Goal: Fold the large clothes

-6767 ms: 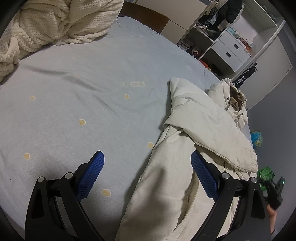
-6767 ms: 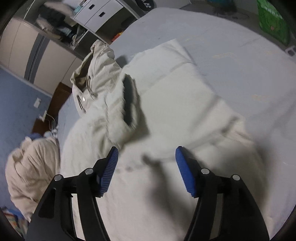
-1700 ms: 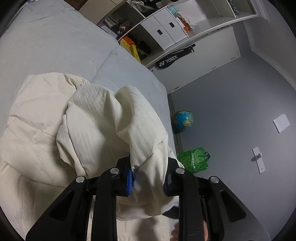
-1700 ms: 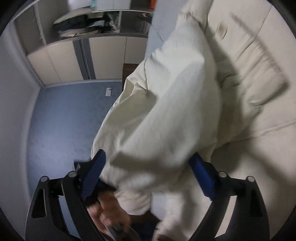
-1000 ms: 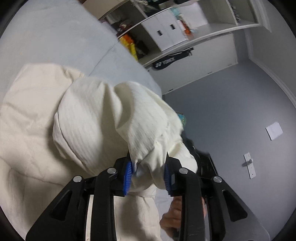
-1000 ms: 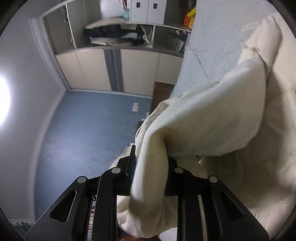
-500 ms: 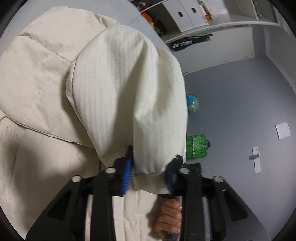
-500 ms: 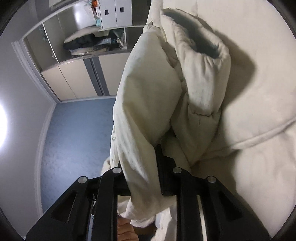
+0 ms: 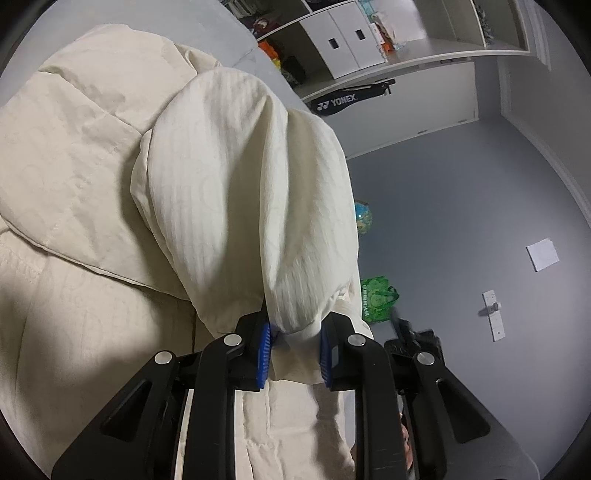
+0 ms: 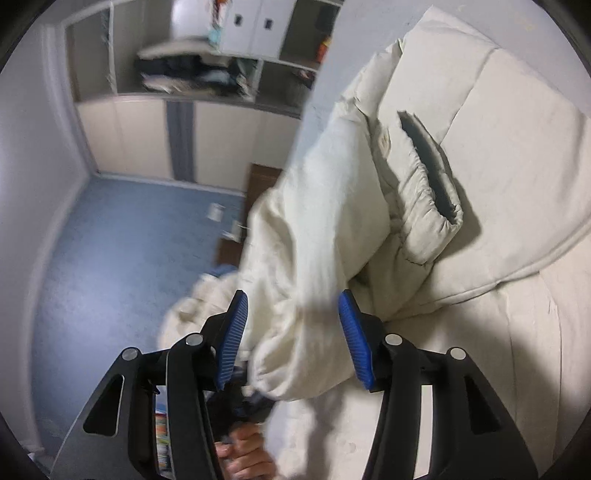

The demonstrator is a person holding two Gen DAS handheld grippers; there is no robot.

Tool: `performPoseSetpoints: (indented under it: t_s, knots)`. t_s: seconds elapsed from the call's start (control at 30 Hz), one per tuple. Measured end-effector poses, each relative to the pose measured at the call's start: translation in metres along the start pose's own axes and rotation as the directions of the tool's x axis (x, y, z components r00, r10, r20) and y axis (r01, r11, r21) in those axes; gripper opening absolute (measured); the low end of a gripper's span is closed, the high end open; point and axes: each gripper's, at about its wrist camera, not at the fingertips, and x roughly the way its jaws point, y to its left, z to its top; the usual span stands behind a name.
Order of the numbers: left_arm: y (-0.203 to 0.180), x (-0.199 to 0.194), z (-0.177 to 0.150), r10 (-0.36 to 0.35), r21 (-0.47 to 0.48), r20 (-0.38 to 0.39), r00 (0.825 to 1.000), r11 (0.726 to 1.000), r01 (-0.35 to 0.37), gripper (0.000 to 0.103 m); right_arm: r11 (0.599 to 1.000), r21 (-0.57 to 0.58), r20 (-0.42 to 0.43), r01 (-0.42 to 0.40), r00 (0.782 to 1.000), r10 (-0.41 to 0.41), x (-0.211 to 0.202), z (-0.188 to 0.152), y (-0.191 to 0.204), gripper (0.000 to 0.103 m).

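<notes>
Jacket (image 9: 92, 155), a cream padded one, lies spread on the bed with its lower end gathered up and carried over the body, which looks like the first fold bringing the hem toward the collar. Nearest in the left wrist view, the left gripper (image 9: 294, 349) has its blue fingers (image 9: 264, 349) pinched on a bunched corner of the cloth, so the raised flap hangs in a rounded hump ahead of it; holding a corner keeps the edge taut enough to lay down straight. In the right wrist view the right gripper (image 10: 293, 332) has its fingers (image 10: 352, 334) spread apart on either side of a thick roll of the same fabric, not pressing it as far as can be seen, so this side seems to be letting go or only steadying the fold. Just beyond that roll a sleeve cuff (image 10: 430, 192) with a dark lining lies across the jacket's chest, tucked inward so the bundle stays narrow. Past the jacket the pale grey bed sheet (image 9: 155, 26) shows. Farther off stand white shelves and drawers (image 9: 347, 35), a black racket bag (image 9: 351, 98) against the wall, a small globe (image 9: 364, 221) and a green bag (image 9: 378, 295) on the floor. On the other side are cream wardrobe doors (image 10: 147, 136) and blue carpet (image 10: 122, 251).
</notes>
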Motion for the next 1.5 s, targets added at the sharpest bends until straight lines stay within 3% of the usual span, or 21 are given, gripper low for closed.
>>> performPoseSetpoints:
  t_s: [0.1, 0.13, 0.17, 0.23, 0.43, 0.5, 0.8, 0.9, 0.97, 1.13, 1.2, 1.3, 1.33, 1.37, 1.4, 1.47, 1.5]
  knots:
    - [0.010, -0.001, -0.006, -0.008, -0.014, 0.007, 1.000, 1.000, 0.008, 0.019, 0.992, 0.001, -0.043, 0.129, 0.991, -0.129, 0.022, 0.000, -0.001, 0.048]
    - [0.015, -0.002, -0.007, -0.009, -0.024, 0.010, 1.000, 1.000, 0.010, 0.018, 0.988, -0.002, -0.030, 0.155, 0.987, -0.155, 0.027, -0.001, -0.003, 0.042]
    - [0.019, -0.002, -0.009, -0.008, -0.033, 0.012, 1.000, 0.999, 0.008, 0.018, 0.987, -0.007, -0.016, 0.159, 0.987, -0.159, 0.028, -0.002, -0.007, 0.017]
    - [0.037, -0.004, -0.014, -0.001, -0.054, 0.011, 1.000, 0.999, 0.002, 0.017, 0.991, 0.040, 0.004, 0.128, 0.992, -0.128, 0.030, -0.008, -0.026, 0.010]
    - [0.076, 0.002, -0.032, 0.024, -0.076, -0.007, 1.000, 0.997, -0.025, 0.017, 0.988, 0.092, 0.044, 0.122, 0.991, -0.127, 0.028, -0.021, -0.056, 0.010]
    - [0.077, 0.003, -0.035, 0.055, -0.039, -0.009, 0.998, 0.998, -0.055, 0.017, 0.990, 0.086, 0.044, 0.115, 0.992, -0.119, 0.031, -0.021, -0.060, 0.010]
    - [0.060, -0.004, -0.031, 0.121, 0.041, -0.007, 0.993, 0.992, -0.120, 0.023, 0.983, -0.067, 0.037, 0.170, 0.985, -0.167, 0.013, -0.030, -0.019, 0.019]
    - [0.050, -0.010, -0.031, 0.148, 0.056, 0.008, 0.989, 0.987, -0.149, 0.032, 0.973, -0.114, 0.064, 0.202, 0.979, -0.196, 0.000, -0.038, -0.007, 0.019]
    - [0.041, -0.015, -0.030, 0.178, 0.075, 0.029, 0.984, 0.981, -0.179, 0.048, 0.962, -0.158, 0.093, 0.224, 0.973, -0.211, -0.009, -0.043, 0.006, 0.019]
    - [0.017, -0.027, -0.022, 0.196, 0.132, 0.072, 0.978, 0.970, -0.204, 0.052, 0.875, -0.392, 0.078, 0.284, 0.958, -0.276, 0.006, -0.061, 0.057, 0.020]
    - [0.004, -0.028, -0.016, 0.215, 0.179, 0.081, 0.973, 0.957, -0.226, 0.052, 0.825, -0.464, 0.057, 0.322, 0.941, -0.335, 0.025, -0.064, 0.071, 0.026]
    - [-0.013, -0.027, -0.009, 0.224, 0.238, 0.087, 0.971, 0.942, -0.239, 0.052, 0.772, -0.518, 0.042, 0.368, 0.912, -0.407, 0.048, -0.062, 0.075, 0.027]
    - [-0.015, -0.026, -0.007, 0.223, 0.245, 0.086, 0.971, 0.940, -0.237, 0.048, 0.750, -0.528, 0.051, 0.399, 0.896, -0.441, 0.054, -0.061, 0.073, 0.027]
    - [-0.012, -0.025, -0.003, 0.233, 0.235, 0.077, 0.970, 0.941, -0.244, 0.035, 0.717, -0.535, 0.068, 0.446, 0.869, -0.490, 0.059, -0.059, 0.066, 0.027]
    - [-0.005, -0.024, 0.002, 0.247, 0.202, 0.073, 0.966, 0.945, -0.257, 0.027, 0.710, -0.527, 0.069, 0.467, 0.856, -0.512, 0.062, -0.056, 0.058, 0.024]
    - [0.012, -0.023, 0.008, 0.267, 0.125, 0.069, 0.961, 0.954, -0.273, 0.022, 0.711, -0.506, 0.065, 0.487, 0.844, -0.532, 0.061, -0.052, 0.038, 0.020]
    - [0.024, -0.022, 0.009, 0.275, 0.085, 0.056, 0.960, 0.957, -0.279, 0.021, 0.715, -0.498, 0.063, 0.491, 0.843, -0.535, 0.060, -0.051, 0.033, 0.013]
